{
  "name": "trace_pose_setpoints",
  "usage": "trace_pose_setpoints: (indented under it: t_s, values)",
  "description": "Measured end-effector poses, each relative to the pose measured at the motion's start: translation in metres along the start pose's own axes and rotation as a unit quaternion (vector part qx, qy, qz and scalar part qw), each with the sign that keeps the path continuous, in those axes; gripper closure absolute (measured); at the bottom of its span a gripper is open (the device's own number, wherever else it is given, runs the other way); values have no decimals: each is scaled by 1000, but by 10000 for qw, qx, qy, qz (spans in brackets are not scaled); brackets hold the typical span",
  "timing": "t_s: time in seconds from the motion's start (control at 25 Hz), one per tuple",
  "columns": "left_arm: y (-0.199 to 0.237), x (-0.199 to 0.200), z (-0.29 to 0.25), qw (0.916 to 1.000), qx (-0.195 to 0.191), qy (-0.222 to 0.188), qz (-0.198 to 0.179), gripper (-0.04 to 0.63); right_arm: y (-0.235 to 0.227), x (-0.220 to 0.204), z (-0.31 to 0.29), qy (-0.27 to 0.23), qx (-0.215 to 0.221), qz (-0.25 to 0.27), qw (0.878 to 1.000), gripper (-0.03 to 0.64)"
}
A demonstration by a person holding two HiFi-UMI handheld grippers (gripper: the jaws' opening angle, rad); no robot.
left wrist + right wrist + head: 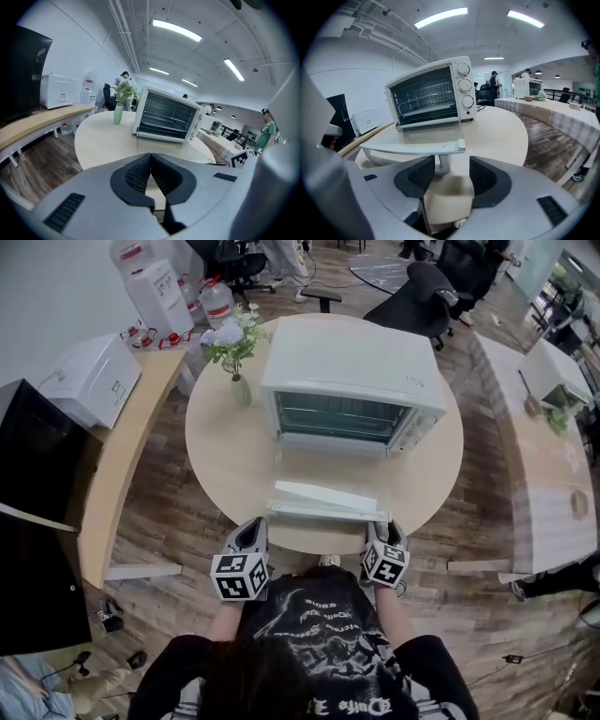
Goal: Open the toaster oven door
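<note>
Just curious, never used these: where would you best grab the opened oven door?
By its handle, coming from the table's near edge, as the right gripper does. The door lies flat and open, so the bar juts out that way on short posts, and open jaws fit either side of the right post.

Glass door (328,472), smooth matt table (230,442)

Open-plan office, shared workspace. Swivel office chairs (427,296) beside long desks (553,474). Water-cooler bottles (217,301) stand by the wall. Strip lights (176,29) and exposed pipes (126,37) on the ceiling. Wood-plank floor (187,531). People (267,131) stand among the far desks.
</note>
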State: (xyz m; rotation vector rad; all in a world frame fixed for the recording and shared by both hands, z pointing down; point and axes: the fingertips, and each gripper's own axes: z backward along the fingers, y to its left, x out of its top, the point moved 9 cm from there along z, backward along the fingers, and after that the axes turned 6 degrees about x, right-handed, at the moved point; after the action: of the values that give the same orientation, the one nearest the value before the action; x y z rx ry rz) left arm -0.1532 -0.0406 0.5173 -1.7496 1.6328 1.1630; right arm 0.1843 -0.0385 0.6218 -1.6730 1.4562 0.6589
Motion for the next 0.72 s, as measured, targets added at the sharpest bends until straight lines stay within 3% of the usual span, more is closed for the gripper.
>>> trace_pose_setpoints:
  t_s: [0.36, 0.72]
  values:
    - [4, -7, 9, 9999, -123, 50, 14, 580, 5, -7, 27, -116, -17, -106, 9999, 391]
    - [2, -18, 20, 9994, -320, 106, -58, 580, 37, 24, 72, -711, 567, 317, 9954, 388]
